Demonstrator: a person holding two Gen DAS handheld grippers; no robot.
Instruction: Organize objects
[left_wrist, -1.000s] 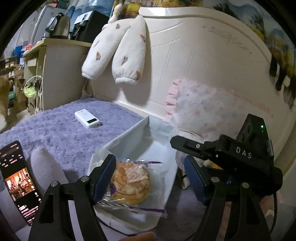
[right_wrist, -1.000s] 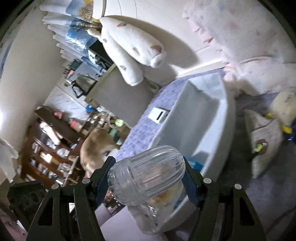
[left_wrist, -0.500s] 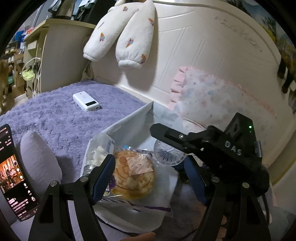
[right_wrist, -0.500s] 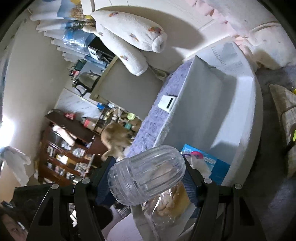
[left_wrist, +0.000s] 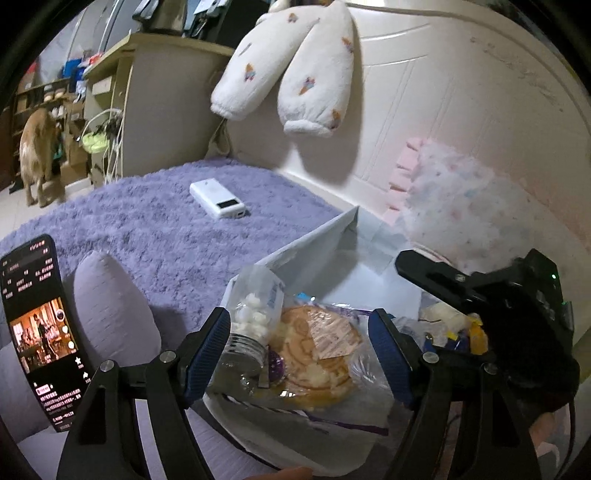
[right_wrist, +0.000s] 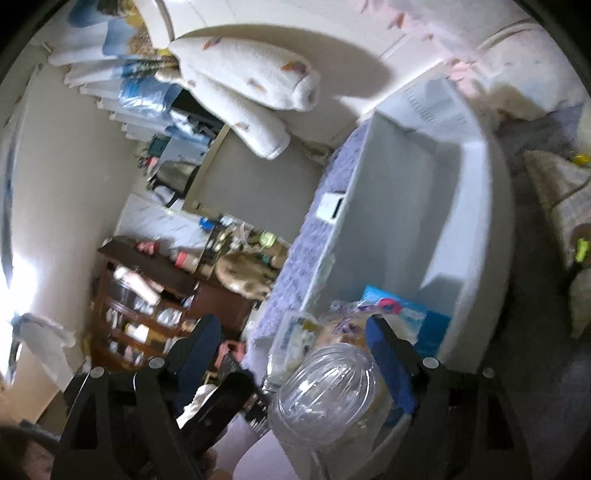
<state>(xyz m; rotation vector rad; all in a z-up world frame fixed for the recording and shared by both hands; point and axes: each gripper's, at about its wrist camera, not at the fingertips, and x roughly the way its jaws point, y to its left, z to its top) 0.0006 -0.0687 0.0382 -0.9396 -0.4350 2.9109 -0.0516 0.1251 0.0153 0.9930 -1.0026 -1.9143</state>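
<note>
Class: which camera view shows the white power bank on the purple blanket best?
The left wrist view: the power bank lies whole and unobstructed on the purple blanket, its dark display showing. The right wrist view shows only a small, blurred piece of it past the white box's wall.

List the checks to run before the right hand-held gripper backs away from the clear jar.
1. Right hand-held gripper jaws opening, clear jar between them: ok.
2. Jar free of both pads: cannot tell, one sits close.
3. Jar resting inside the white box: cannot tell, base hidden.
4. Left hand-held gripper open around the wrapped pastry, not gripping: ok.
</note>
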